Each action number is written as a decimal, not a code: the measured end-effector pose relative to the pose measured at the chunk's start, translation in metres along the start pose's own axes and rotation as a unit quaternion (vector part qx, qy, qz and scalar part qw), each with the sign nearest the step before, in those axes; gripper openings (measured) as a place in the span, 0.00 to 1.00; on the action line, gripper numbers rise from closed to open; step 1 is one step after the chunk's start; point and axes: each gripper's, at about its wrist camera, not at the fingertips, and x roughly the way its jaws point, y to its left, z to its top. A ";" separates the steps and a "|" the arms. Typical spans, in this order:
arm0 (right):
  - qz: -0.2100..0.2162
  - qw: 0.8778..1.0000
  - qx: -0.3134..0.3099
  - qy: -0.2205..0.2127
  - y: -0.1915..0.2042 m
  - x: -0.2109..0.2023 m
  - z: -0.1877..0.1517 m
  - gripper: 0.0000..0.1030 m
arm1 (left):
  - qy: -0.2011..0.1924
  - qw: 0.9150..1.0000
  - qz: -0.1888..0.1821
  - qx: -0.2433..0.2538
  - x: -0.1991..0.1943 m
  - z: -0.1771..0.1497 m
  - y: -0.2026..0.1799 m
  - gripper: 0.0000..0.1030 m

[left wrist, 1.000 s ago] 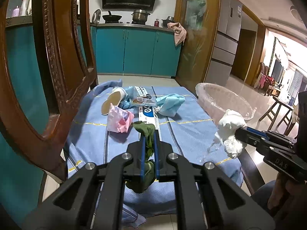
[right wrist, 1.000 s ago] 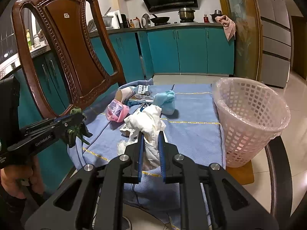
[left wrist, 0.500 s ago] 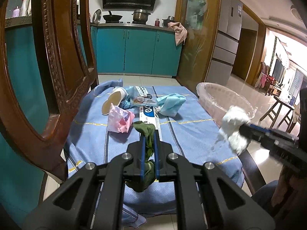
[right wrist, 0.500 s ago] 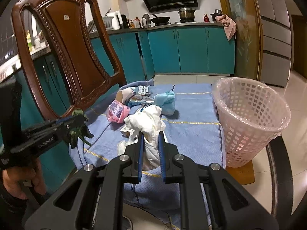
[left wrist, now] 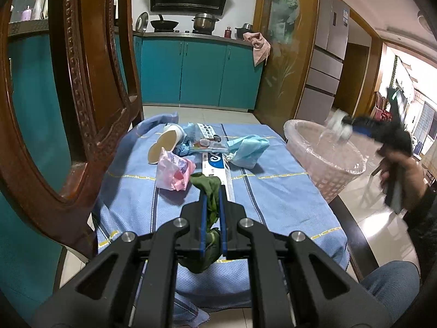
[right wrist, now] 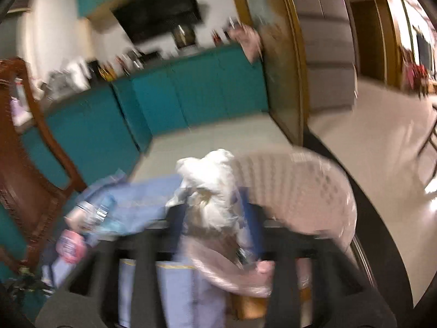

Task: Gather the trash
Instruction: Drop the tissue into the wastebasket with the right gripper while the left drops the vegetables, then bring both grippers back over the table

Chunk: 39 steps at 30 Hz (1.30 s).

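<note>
1. Over the pink laundry-style basket [left wrist: 325, 161] at far right, my right gripper [right wrist: 215, 210] clamps crumpled white tissue [right wrist: 210, 188].
2. Near the bench [left wrist: 273, 199] edge, my left gripper [left wrist: 210, 210] clamps a green rag [left wrist: 209, 188].

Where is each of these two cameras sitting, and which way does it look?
Left wrist: sits on the left gripper, looks along the table toward the kitchen; shows its fingers shut on a green scrap, plus the person's right hand and knee.
Right wrist: sits on the right gripper, blurred, tilted, looks over the basket; shows its fingers around a white wad.
Shared: table, basket, pink wrapper, chair, teal cabinets, white wad.
</note>
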 end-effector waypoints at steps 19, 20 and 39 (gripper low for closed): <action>0.049 0.976 0.168 -0.132 -0.018 -0.167 -0.110 0.97 | -0.011 0.979 -0.182 0.087 0.048 0.098 -0.158 0.09; 0.049 0.975 0.175 -0.126 -0.020 -0.165 -0.110 0.97 | -0.019 0.974 -0.204 0.095 0.057 0.113 -0.181 0.09; 0.084 0.993 0.033 -0.076 0.043 -0.149 -0.109 0.97 | -0.026 0.996 0.004 0.082 0.013 0.039 -0.055 0.91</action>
